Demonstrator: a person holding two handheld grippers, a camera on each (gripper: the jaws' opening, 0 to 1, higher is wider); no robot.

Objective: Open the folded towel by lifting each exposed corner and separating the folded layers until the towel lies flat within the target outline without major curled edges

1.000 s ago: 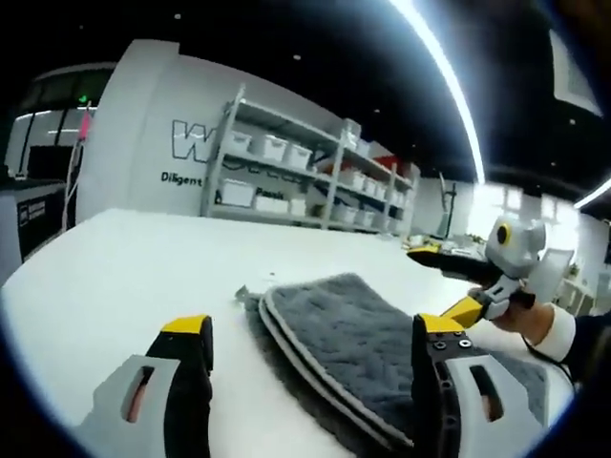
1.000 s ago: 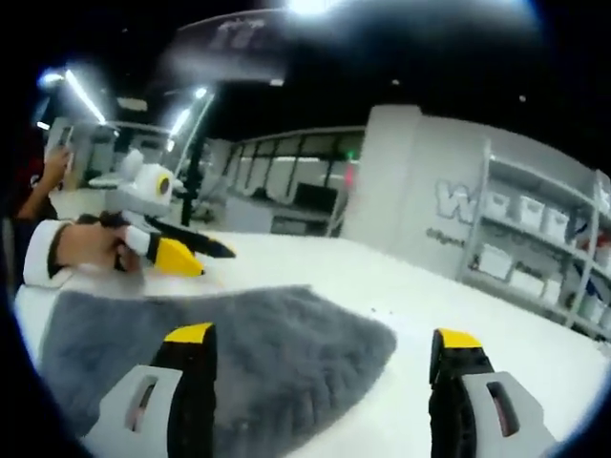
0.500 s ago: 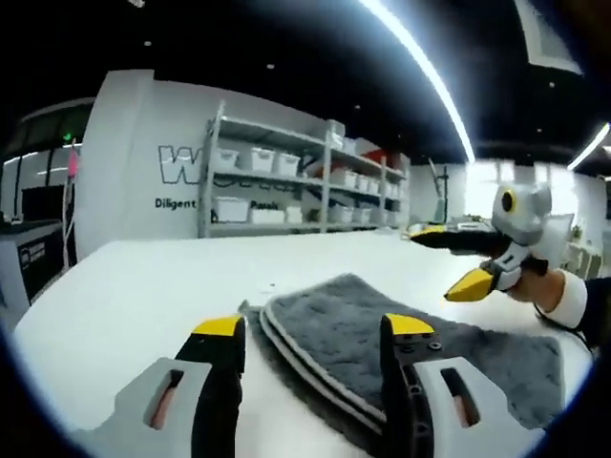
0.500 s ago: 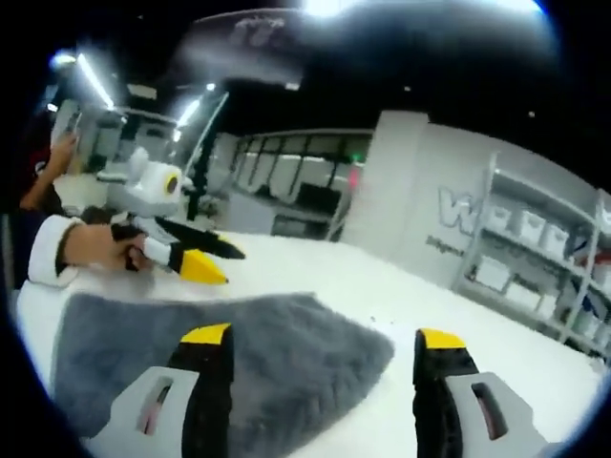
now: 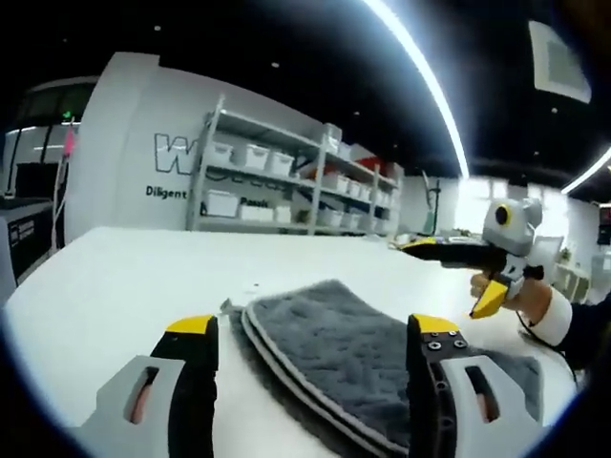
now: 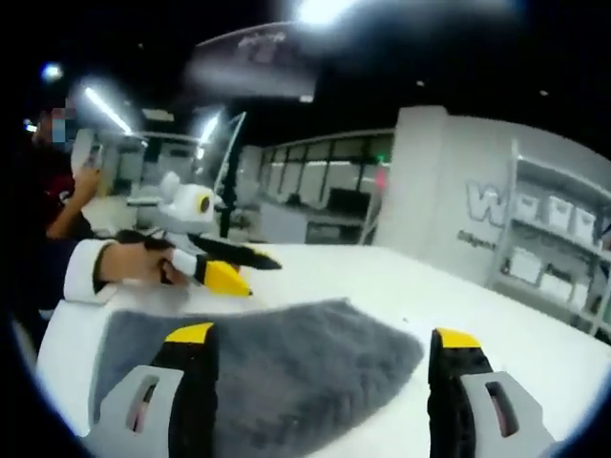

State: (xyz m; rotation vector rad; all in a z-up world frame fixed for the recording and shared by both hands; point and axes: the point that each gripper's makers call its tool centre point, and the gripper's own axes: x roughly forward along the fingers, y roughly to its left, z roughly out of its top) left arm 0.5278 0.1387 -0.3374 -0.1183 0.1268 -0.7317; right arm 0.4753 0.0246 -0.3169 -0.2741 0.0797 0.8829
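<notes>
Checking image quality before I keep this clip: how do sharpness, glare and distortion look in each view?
Left gripper view: fairly sharp, the towel pile and its pale edging readable; fisheye bends the ceiling light strip into an arc. Right gripper view: softer overall, an overhead light blooms to white glare, and the shelving at the right edge is smeared. Both tools' jaws stand apart.

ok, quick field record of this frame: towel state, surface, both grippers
towel: grey towel, still folded, stacked edges visible at the near side
surface: white table
left gripper: open, fingers either side of the towel's near corner, not holding it
right gripper: open, above the towel, holding nothing
background: shelving with white bins
</notes>
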